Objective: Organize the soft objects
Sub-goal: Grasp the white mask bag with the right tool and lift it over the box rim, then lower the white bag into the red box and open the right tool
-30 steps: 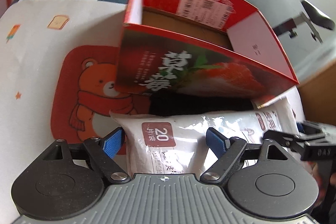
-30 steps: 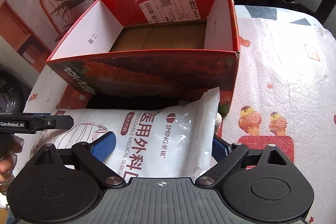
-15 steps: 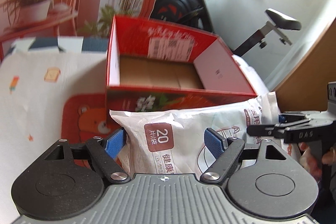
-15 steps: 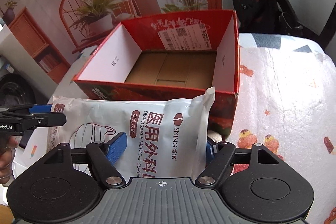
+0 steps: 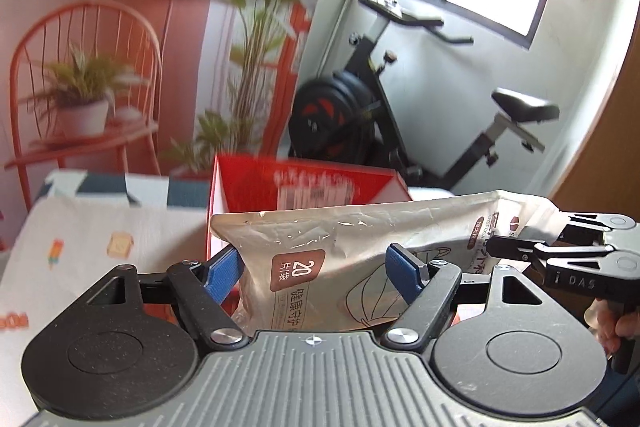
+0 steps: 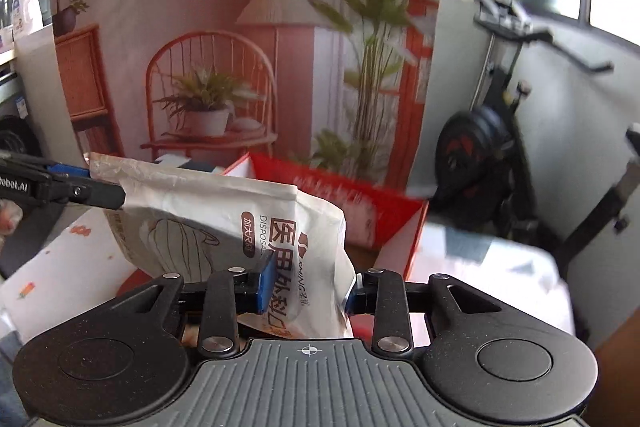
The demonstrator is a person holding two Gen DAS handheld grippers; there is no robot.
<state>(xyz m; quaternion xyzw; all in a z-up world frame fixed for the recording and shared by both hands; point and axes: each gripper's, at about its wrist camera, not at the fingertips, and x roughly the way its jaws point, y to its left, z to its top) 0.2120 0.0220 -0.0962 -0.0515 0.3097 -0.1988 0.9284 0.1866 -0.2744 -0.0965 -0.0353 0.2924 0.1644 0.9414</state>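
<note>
Patterned tablecloth, red box behind held mask pack.

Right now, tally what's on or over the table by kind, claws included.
Claws: 2, the left claw and the right claw
Mask bags: 1, the white mask bag, held up by both
Boxes: 1, the red box
Total: 4

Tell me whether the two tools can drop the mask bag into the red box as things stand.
Probably yes. The mask bag hangs lifted between the left tool and right tool, whose jaws have just been closing on it. The red box sits open-topped just beyond, nothing blocking.
</note>
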